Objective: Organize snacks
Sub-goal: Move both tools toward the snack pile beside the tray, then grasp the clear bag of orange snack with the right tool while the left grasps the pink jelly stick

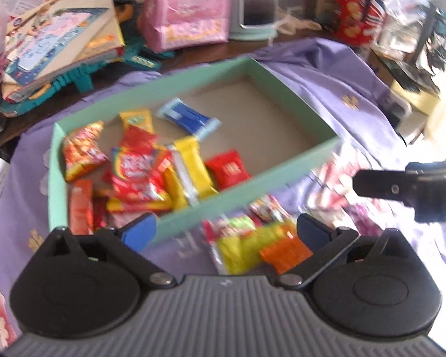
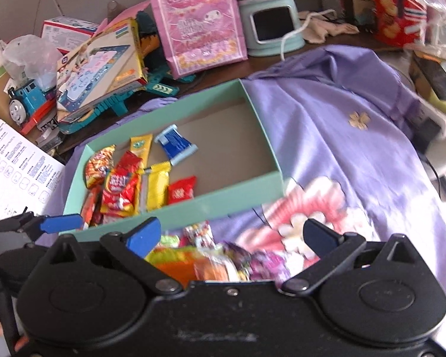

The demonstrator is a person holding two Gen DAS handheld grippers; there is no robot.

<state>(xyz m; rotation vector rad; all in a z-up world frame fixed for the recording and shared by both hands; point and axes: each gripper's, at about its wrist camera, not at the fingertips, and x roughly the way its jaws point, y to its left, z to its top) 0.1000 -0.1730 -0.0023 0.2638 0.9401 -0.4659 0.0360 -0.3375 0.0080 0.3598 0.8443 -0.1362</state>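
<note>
Mint-green cardboard box [image 1: 285, 166] is the landmark; it lies on the purple floral cloth [image 1: 327, 89]. Its left end holds the sorted snacks: a red-and-orange chip packet [image 1: 83, 148], a red candy bag [image 1: 133, 172], a yellow wafer bar [image 1: 193, 166], a small red sachet [image 1: 227, 169] and, toward the far wall, a blue packet [image 1: 190, 117]. The right half of the box floor is bare.

Unsorted snacks [image 1: 252, 244] lie on the cloth just outside the near wall, a yellow-green and orange packet [image 1: 267, 247] foremost, its long axis roughly parallel to that wall.

Left gripper [image 1: 226, 232]: jaws spread wide, empty, with the loose pile directly between and ahead of them. Right gripper [image 2: 232, 235]: likewise spread and empty, above the same pile. Judgement: either can take the next packet; the left appears better centred.
</note>
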